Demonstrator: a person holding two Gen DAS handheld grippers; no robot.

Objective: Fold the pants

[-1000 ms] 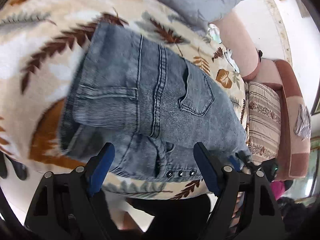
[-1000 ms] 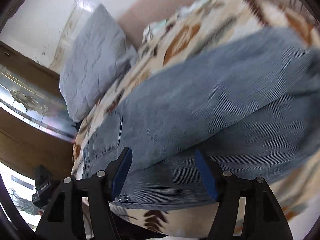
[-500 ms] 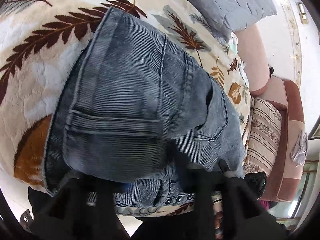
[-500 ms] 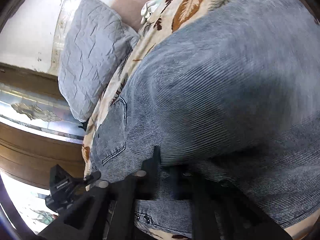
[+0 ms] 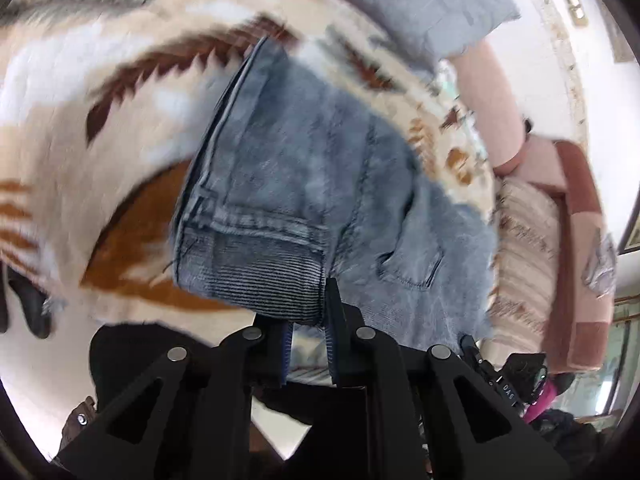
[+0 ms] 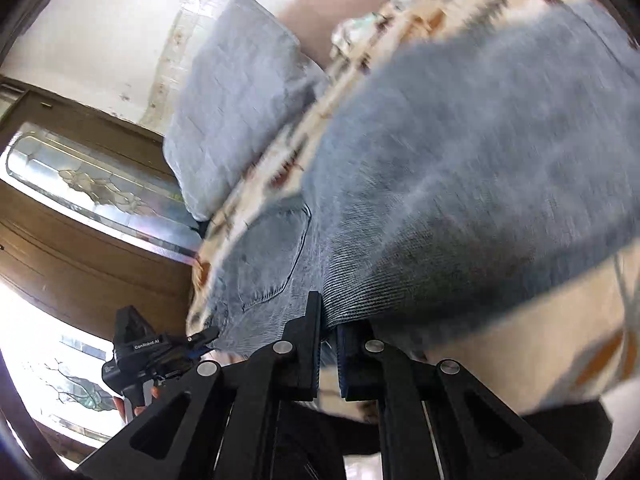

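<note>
Grey-blue denim pants lie folded on a leaf-patterned blanket. My left gripper is shut on the near hem edge of the pants, which shows ribbed fabric between the fingers. A back pocket shows to the right. In the right wrist view the pants fill the frame, and my right gripper is shut on their near edge beside a back pocket. Both views are motion-blurred.
A grey quilted pillow lies at the head of the bed, also in the left wrist view. A striped cushion and brown armchair stand at right. A wooden door with glass is at left.
Both grippers went from open above the pants' near edge to shut on that edge. The denim now lifts with the fingers and the views blur with motion.
</note>
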